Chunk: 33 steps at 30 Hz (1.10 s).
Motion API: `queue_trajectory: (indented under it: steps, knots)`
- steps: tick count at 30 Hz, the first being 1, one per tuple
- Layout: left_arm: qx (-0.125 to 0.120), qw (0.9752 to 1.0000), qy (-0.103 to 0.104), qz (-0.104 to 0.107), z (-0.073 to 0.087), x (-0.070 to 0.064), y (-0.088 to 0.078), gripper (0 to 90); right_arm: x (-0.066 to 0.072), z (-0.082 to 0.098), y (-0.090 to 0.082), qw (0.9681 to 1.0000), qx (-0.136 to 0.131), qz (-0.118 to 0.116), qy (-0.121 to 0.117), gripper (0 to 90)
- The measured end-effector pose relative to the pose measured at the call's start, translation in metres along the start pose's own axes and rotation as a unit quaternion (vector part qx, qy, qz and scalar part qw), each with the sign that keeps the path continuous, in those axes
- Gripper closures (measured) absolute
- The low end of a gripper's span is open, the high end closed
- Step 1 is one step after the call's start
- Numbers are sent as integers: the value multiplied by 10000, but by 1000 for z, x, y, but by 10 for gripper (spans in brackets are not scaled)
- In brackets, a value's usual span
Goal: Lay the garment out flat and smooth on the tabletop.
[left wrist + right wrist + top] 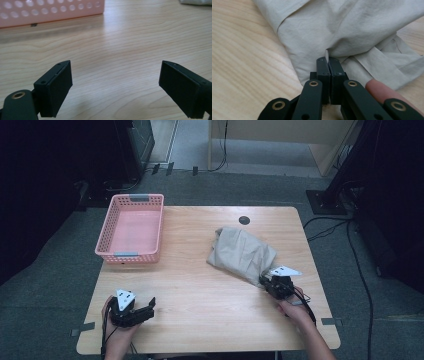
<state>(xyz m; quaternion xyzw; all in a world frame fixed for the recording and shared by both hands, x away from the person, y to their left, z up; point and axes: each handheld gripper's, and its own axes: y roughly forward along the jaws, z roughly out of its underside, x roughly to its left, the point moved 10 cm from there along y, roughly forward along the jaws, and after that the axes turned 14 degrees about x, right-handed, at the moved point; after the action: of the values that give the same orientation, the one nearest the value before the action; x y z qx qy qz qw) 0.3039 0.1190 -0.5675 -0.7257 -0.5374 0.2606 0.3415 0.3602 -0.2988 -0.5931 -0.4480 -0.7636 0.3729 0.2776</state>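
Your right claw (328, 61) is pinched tight on a fold at the near edge of the beige cloth (242, 252), crumpled on the surface's right half. Lift gently, checking the fold holds; your left claw (115, 82) hangs wide open, holding nothing, ready to take another edge.

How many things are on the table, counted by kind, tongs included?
Pink basket: 1
Beige cloth: 1
Tongs: 2, the left tongs open, the right tongs shut on the cloth
Total: 4
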Motion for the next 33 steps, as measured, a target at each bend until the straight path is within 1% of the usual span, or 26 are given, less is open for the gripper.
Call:
queue_trajectory:
  steps: [1,2,3,5,6,8,9,10,13,14,15,16,18,19,20,21,23,26,27,29,33]
  knots:
    - [-28,10000,70,47,-3,-7,0,122,1,1,-1,10000,-2,-40,-16,900]
    - [-33,9999,94,70,-4,-10,1,122,3,3,-1,10000,-9,-79,-22,900]
    - [-33,9999,94,70,-4,-10,1,122,3,3,-1,10000,-9,-79,-22,900]
    - [-33,9998,155,107,-6,-16,1,122,6,5,-2,9998,-28,-174,-46,900]
    - [-64,9997,188,134,-9,-20,2,122,8,7,-3,9996,-35,-258,-80,900]
    - [-79,9996,160,237,-12,-25,2,122,11,9,-4,9995,-36,-282,-101,900]
    - [-79,9996,160,237,-12,-25,2,122,11,9,-4,9995,-36,-282,-101,900]
    - [-133,9992,156,332,-16,-31,1,122,13,10,-5,9994,-11,-316,-153,900]
    - [-180,9989,233,355,-22,-37,1,122,17,12,-6,9989,-6,-404,-217,900]
    - [-180,9989,233,355,-22,-37,1,122,17,12,-6,9989,-6,-404,-217,900]
    - [-226,9986,258,399,-26,-42,1,122,19,14,-7,9987,-16,-429,-261,900]
    - [-226,9986,258,399,-26,-42,1,122,21,15,-7,9986,-8,-447,-279,900]
    - [-279,9982,285,449,-31,-49,3,122,24,16,-8,9982,-7,-514,-319,900]
    - [-279,9982,285,449,-31,-49,3,122,24,16,-8,9982,-7,-514,-319,900]
    - [-326,9978,329,467,-34,-53,5,122,26,18,-9,9978,4,-555,-367,900]
    - [-326,9978,329,467,-34,-53,5,122,26,18,-9,9978,4,-555,-367,900]
    - [-324,9976,357,498,-36,-57,7,122,30,19,-10,9972,24,-620,-408,900]
    - [-322,9973,414,519,-39,-63,10,122,36,23,-11,9959,28,-739,-516,900]
    - [-314,9972,440,526,-39,-64,11,122,36,23,-11,9959,28,-739,-516,900]
    - [-289,9970,455,558,-40,-68,14,122,41,25,-12,9954,34,-741,-604,900]
    - [-264,9968,477,588,-41,-72,18,122,48,28,-14,9939,50,-826,-729,900]
